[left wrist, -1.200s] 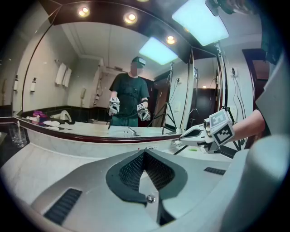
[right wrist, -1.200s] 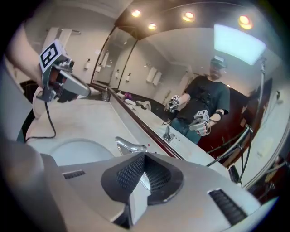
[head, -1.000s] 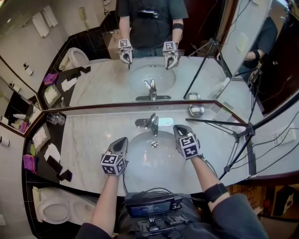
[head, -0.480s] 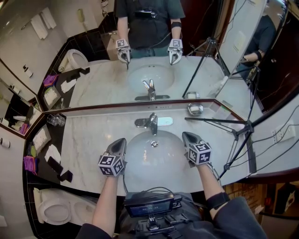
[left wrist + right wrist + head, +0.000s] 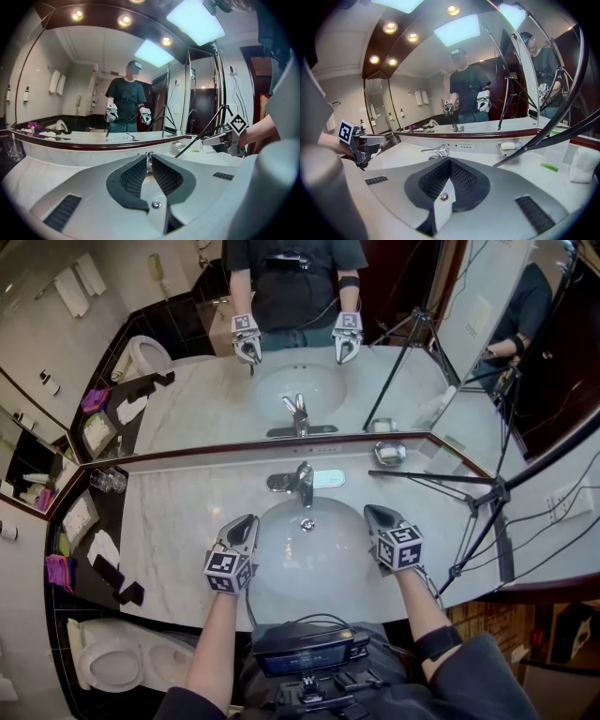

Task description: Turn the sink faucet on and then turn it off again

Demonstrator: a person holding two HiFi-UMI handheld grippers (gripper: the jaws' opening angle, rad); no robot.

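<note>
Left gripper: jaws just been opening, a thin slit, nothing between them.
Right gripper: jaws closed, empty.
Faucet: ahead of both jaws, apart.

The right gripper slides toward 4 o'clock, away from the faucet, and rolls. The jaws of the left gripper have just been opening a little, nothing between them.

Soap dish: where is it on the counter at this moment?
In the head view, the soap dish sits at the back of the marble counter, against the mirror, right of the faucet.
</note>
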